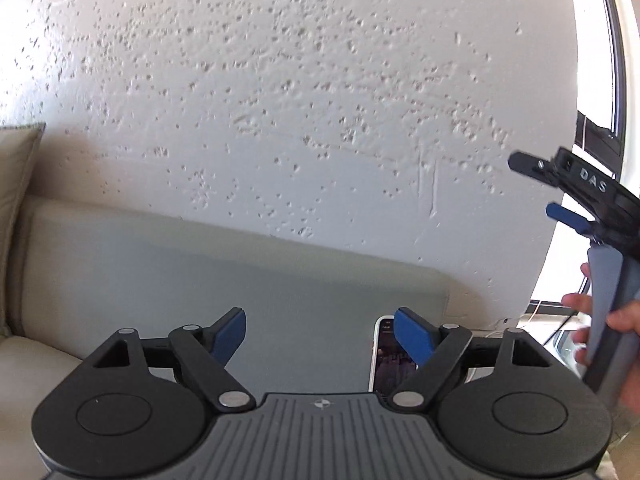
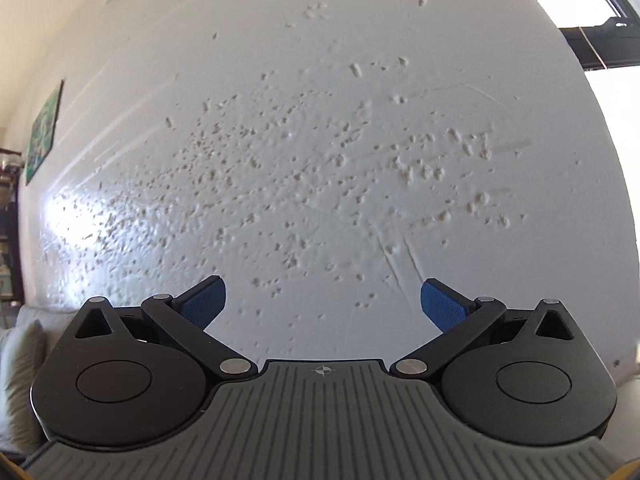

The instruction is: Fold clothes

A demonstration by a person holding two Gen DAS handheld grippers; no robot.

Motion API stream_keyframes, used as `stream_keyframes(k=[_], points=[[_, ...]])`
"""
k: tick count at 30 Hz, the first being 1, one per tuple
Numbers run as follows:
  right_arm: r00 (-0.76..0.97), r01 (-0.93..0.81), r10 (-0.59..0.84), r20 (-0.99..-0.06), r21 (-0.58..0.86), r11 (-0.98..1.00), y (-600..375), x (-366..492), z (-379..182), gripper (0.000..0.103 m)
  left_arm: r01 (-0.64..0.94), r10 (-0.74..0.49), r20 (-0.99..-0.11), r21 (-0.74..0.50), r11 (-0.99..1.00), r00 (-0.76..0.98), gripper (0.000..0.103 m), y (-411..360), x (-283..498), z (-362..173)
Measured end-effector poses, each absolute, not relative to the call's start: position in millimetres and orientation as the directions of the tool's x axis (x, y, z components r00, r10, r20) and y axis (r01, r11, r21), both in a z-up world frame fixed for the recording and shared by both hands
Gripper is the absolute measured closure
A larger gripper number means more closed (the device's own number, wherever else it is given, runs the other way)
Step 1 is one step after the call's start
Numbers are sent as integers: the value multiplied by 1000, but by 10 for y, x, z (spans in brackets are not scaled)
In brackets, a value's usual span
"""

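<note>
No clothes show in either view. My left gripper [image 1: 319, 330] is open and empty, with blue pads [image 1: 230, 334] spread apart, pointing at the back of a beige sofa [image 1: 248, 280] and a white textured wall [image 1: 300, 100]. My right gripper [image 2: 323, 304] is open and empty, raised and facing the same wall [image 2: 320, 140]. The right gripper also shows in the left wrist view [image 1: 560, 196] at the far right edge, held by a hand [image 1: 624, 320].
A phone [image 1: 386, 360] with a lit screen leans against the sofa back just behind my left gripper's right finger. A cushion [image 1: 16, 168] sits at the left. A window [image 2: 608, 40] is at the right, a picture [image 2: 44, 132] hangs at the left.
</note>
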State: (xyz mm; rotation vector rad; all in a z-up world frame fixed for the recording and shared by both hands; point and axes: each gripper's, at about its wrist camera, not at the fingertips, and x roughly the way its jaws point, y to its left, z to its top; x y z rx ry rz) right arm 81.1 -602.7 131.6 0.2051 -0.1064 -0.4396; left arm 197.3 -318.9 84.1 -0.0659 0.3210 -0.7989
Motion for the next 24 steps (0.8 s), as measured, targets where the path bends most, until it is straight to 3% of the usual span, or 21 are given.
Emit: stream_keyframes(k=[5,7,10,12,13,15,16,17,18,20,22,24], points=[[912,395,-343,-225,259,881,-5132,-186,1643,0,725,-710,-342,-109,681,615,9,-2476,1157,1287],[893,395,-303,-333,260,881,-4763,-558,1628,0,750,-707,-408,-76,657,577,9,-2225,808,1125],[859,397,-296,-417,180,900,-4214,-966,1285,0,764,-678,-502,-51,643,537,11,-1872,422,708],[830,405,-303,-467,132,905,-3887,-1170,983,0,737,-623,-582,-59,673,523,19,-1771,402,281],[814,406,-289,-503,137,904,-3796,-1204,812,0,718,-597,-592,-43,695,541,31,-1778,444,104],[783,408,-253,-569,162,899,-3651,-1199,407,1,680,-542,-613,-10,733,575,43,-1800,536,-248],[759,409,-247,-602,146,901,-3621,-1093,201,3,677,-524,-634,-1,736,569,63,-1908,660,-409],[734,410,-241,-635,131,903,-3591,-987,-4,16,674,-505,-655,9,739,562,87,-2016,783,-571],[708,409,-235,-666,116,905,-3561,-882,-210,41,672,-487,-675,17,740,554,96,-2122,903,-729],[651,415,-211,-729,109,903,-3524,-660,-609,66,684,-486,-711,-10,729,509,99,-2283,1028,-970],[604,430,-179,-777,127,894,-3523,-486,-951,66,690,-455,-761,-14,724,462,101,-2333,1012,-1204],[573,430,-169,-802,118,895,-3480,-415,-1207,66,686,-385,-790,60,725,477,101,-2255,879,-1325]])
